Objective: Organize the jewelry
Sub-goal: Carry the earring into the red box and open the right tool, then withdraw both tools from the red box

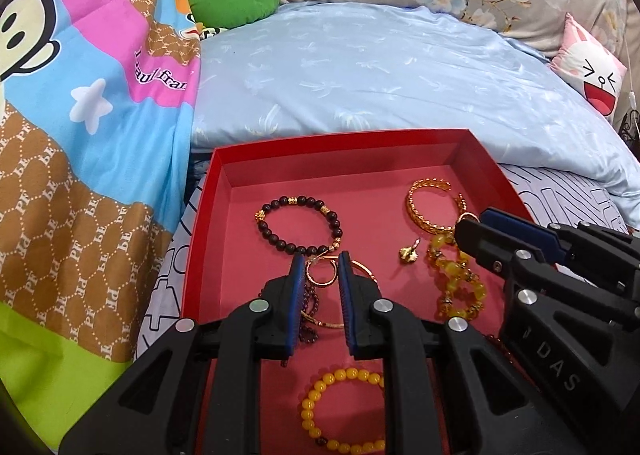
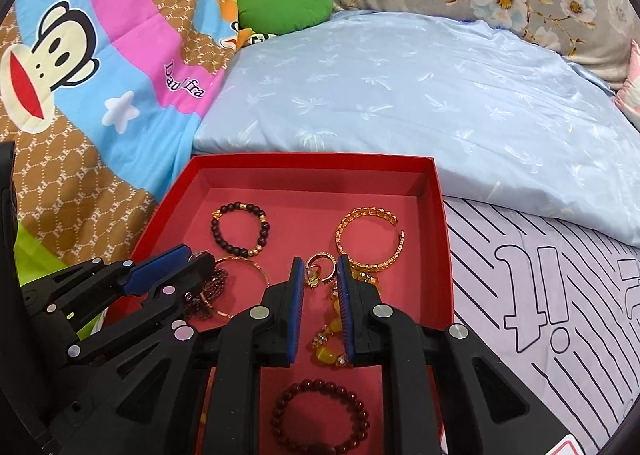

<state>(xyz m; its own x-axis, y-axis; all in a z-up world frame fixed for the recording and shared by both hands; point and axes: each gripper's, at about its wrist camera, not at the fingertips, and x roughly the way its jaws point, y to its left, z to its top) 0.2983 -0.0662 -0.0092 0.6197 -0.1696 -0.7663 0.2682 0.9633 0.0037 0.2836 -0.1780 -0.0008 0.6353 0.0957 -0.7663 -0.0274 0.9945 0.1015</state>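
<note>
The red cardboard box (image 1: 208, 215) lies on the bed. Its flat floor carries the jewelry: a dark round-bead bracelet (image 1: 298, 225) near the far left corner, a woven gold cuff (image 1: 426, 207) near the far right corner, and a glossy yellow bead bracelet (image 1: 344, 407) at the near edge. The left gripper (image 1: 320, 267) and right gripper (image 2: 319, 269) hover above it, each with its ribbed blue pads only a narrow gap apart, holding nothing.

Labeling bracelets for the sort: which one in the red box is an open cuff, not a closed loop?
The gold cuff bracelet at the far right of the red box. It has a gap in its band; the beaded bracelets are closed rings.
</note>
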